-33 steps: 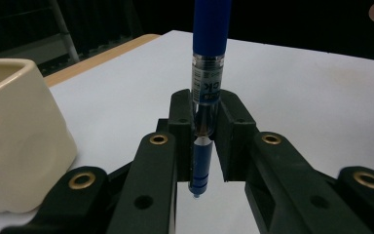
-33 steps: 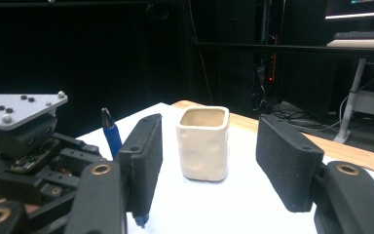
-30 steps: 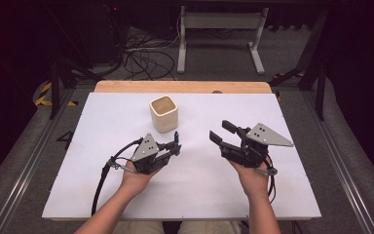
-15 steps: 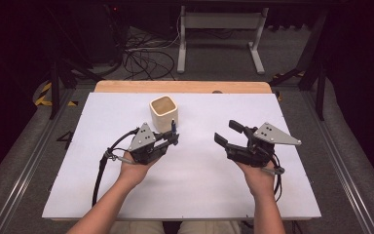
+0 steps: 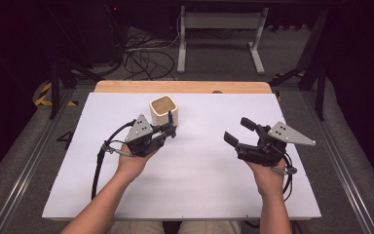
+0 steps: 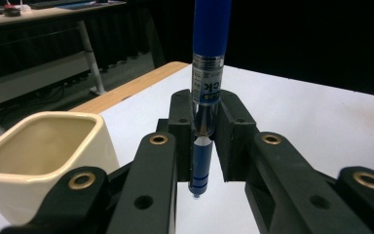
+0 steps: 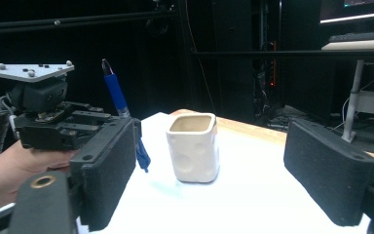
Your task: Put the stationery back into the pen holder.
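A blue pen (image 6: 207, 73) stands nearly upright, tip down, clamped between the jaws of my left gripper (image 5: 171, 127). A cream square cup (image 5: 163, 108) stands on the white table (image 5: 199, 170) just beyond it; in the left gripper view the cup (image 6: 44, 156) is at the lower left. My right gripper (image 5: 238, 130) hovers at the right side of the table, and its jaws have just been opening with nothing between them. Its black pads (image 7: 109, 170) frame the cup (image 7: 194, 146), the pen (image 7: 117, 97) and the left gripper (image 7: 68, 122) farther off.
A wooden strip (image 5: 182, 87) runs along the table's far edge. Beyond it are floor cables (image 5: 143, 58) and a white metal stand (image 5: 219, 29). A black cable (image 5: 100, 161) trails from the left gripper across the table.
The left hand has carried the pen up and closer to the cup. The right hand has shifted to the right, and its jaws stand wider apart.
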Demonstrator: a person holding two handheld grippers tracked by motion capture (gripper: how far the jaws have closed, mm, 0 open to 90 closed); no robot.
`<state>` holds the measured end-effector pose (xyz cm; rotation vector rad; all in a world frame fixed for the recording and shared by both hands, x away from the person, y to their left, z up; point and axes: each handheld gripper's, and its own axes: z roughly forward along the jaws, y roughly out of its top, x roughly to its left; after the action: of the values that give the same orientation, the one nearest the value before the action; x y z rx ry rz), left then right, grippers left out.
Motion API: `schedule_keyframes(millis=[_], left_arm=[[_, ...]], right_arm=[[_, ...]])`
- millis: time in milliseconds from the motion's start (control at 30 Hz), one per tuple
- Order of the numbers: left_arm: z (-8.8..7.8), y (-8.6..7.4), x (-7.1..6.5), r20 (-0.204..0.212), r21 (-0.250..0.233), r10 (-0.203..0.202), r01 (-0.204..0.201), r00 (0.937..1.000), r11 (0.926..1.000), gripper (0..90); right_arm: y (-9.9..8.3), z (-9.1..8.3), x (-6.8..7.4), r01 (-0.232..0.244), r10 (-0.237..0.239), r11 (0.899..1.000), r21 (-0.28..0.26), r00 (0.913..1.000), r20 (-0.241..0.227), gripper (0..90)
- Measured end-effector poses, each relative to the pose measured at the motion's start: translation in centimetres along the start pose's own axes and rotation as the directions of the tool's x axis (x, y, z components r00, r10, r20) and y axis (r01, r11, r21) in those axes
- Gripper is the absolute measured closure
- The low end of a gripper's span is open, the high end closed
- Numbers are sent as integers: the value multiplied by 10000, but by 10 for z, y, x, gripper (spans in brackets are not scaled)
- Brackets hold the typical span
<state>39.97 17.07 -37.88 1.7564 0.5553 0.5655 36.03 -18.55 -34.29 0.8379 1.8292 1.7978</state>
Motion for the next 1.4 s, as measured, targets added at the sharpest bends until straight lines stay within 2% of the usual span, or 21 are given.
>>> schedule_keyframes(millis=[600,833,1033,1333,1400], left_arm=[[8,24,12,-314,-177,112,-118,9994,9998,791],[12,36,24,-676,-183,196,-209,9975,9996,791],[15,41,35,-966,-278,-39,13,9953,9996,791],[19,45,46,-1363,-279,-42,4,9907,9996,790],[20,45,49,-1457,-338,-191,143,9892,9993,790]], right_arm=[[3,-15,-15,-321,319,9994,-112,9994,-120,110],[4,-18,-17,-304,303,9995,-123,9995,-88,93],[5,-21,-19,-339,338,9994,-108,9994,-92,75],[6,-25,-22,-347,346,9993,-117,9994,-66,55],[6,-25,-22,-355,354,9993,-112,9993,-70,53]])
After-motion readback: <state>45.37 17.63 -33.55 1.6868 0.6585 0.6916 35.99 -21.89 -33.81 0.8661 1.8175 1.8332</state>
